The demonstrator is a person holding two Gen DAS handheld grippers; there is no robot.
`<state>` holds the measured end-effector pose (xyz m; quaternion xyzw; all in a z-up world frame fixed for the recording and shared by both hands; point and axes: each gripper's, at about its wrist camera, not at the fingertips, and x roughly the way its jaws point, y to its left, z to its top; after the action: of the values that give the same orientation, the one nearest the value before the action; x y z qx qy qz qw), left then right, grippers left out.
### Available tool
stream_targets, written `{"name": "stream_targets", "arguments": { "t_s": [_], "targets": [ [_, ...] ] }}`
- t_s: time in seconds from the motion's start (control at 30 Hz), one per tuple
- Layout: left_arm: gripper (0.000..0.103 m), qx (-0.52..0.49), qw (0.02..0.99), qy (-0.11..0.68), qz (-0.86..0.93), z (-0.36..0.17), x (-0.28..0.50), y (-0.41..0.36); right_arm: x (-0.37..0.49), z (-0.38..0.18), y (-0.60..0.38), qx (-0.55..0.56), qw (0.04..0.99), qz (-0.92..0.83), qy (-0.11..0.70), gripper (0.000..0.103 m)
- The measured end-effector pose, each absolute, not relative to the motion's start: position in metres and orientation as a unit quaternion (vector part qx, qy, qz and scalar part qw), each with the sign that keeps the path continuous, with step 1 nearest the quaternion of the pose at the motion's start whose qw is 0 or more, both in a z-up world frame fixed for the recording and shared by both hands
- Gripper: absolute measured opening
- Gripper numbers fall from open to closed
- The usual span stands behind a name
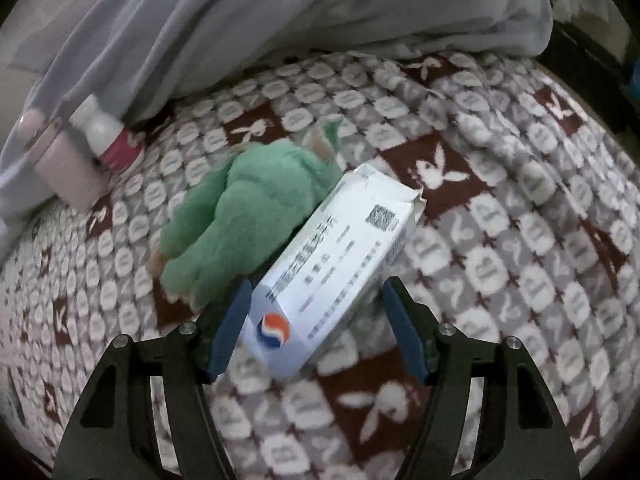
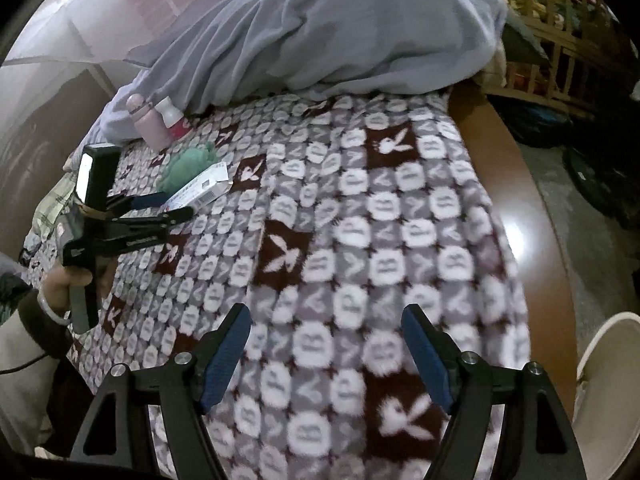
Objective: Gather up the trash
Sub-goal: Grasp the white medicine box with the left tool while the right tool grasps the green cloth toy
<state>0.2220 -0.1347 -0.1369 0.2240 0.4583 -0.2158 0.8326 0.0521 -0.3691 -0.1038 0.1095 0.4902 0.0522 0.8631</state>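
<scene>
- A person's left gripper (image 1: 316, 320) hangs over a white carton (image 1: 336, 256) on a bed covered by a rabbit-print blanket (image 1: 500, 240), its blue-padded jaws standing wide, one on each side of the carton's near end; the left pad sits close against the carton's edge, the right pad is clear of it, and nothing is clamped.
- The carton, with a red-and-blue logo and a printed code, lies flat on the blanket, touching the right flank of a green plush toy (image 1: 248, 216), which is the landmark here.
- Its long axis runs diagonally: the logo end points toward the gripper, while the torn, open flap end points away, beyond the plush toy and to its right.
- Because the jaws straddle the carton at a slant to its sides, a squeeze could twist it, or let it skid across the soft blanket.
- The plush toy presses against the carton's left side, so the left pad could snag the fur and lift the toy along with the trash.
- Thin card with one end open may buckle under a hard pinch.
- The right gripper (image 2: 326, 356) hovers well to the right of the plush toy over bare blanket, jaws wide apart and empty.
- Two bottles (image 1: 80, 152) lie beyond the plush toy, to its left, by a grey quilt (image 1: 320, 8).
</scene>
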Motion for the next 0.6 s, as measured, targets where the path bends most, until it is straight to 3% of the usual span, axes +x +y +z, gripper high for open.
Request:
{"name": "stream_targets", "arguments": {
  "t_s": [0.1,0.13,0.17,0.27,0.3,0.5,0.6],
  "targets": [
    [0.066,0.215,0.835,0.459,-0.214,-0.137,0.227,-0.139,0.065,-0.107,-0.360,0.102,0.861,0.057,0.495,0.076],
    [0.061,0.204,0.837,0.460,-0.213,-0.136,0.228,-0.136,0.069,-0.107,-0.357,0.101,0.861,0.060,0.495,0.076],
    [0.054,0.191,0.840,0.461,-0.215,-0.134,0.228,-0.133,0.074,-0.107,-0.353,0.099,0.861,0.064,0.495,0.076],
    [0.019,0.158,0.840,0.471,-0.216,-0.124,0.221,-0.116,0.091,-0.107,-0.339,0.095,0.860,0.080,0.495,0.076],
    [0.015,0.149,0.839,0.478,-0.214,-0.119,0.218,-0.108,0.098,-0.107,-0.334,0.093,0.859,0.088,0.496,0.076],
    [0.012,0.098,0.833,0.507,-0.199,-0.118,0.215,-0.060,0.157,-0.109,-0.287,0.059,0.854,0.134,0.499,0.076],
    [0.017,0.075,0.847,0.484,-0.208,-0.115,0.216,-0.051,0.169,-0.108,-0.273,0.062,0.857,0.133,0.494,0.076]
  ]
}}
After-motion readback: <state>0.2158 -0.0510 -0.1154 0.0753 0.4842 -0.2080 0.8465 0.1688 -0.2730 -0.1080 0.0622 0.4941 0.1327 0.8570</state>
